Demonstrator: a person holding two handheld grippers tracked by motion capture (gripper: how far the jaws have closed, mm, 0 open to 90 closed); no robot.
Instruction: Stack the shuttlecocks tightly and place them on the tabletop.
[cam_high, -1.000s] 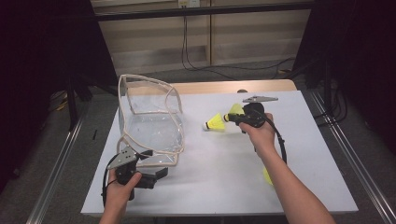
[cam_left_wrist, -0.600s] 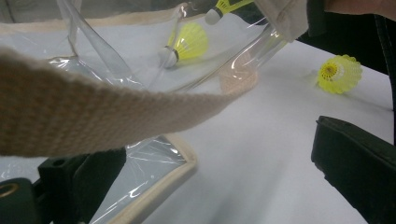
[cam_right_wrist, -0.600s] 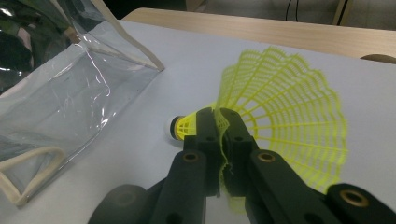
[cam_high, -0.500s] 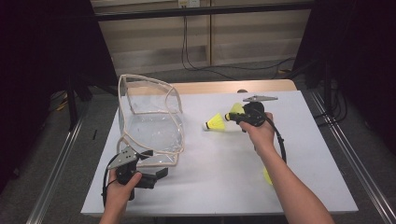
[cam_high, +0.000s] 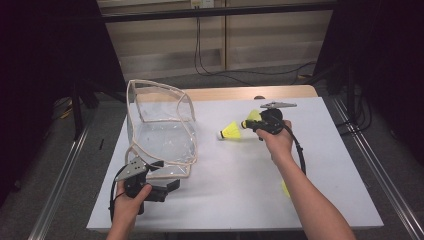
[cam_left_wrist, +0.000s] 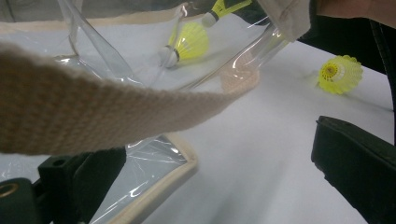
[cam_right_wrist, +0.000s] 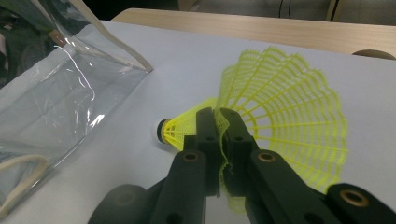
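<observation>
The right gripper (cam_right_wrist: 219, 140) has its two black jaws squeezed together on the net skirt of a yellow shuttlecock (cam_right_wrist: 275, 121). The skirt is pinched flat between them, and the small round tip points away to the left in the right gripper view. In the high view this gripper (cam_high: 250, 124) sits just right of the middle of the frame, held by the right hand (cam_high: 276, 141), with the shuttlecock sticking out at its left side.

A second yellow shuttlecock (cam_high: 230, 132) lies on the white surface (cam_high: 240, 185) just to the left of the held one, near it. A third yellow shuttlecock (cam_left_wrist: 340, 74) lies at the right of the left gripper view, on the surface beside the person's arm.

The left gripper (cam_high: 167, 187) is at the lower left of the high view, held by the left hand (cam_high: 131, 199). Its jaws stand wide apart. In the left gripper view one jaw sits at the lower left under the corner of the clear bag (cam_left_wrist: 154, 163), and the other is at the lower right, away from it. A wide cream strap (cam_left_wrist: 116, 112) of the bag crosses the frame above them.

The clear bag (cam_high: 160, 135) stands open at the left of the high view, with a cream edge all around.
</observation>
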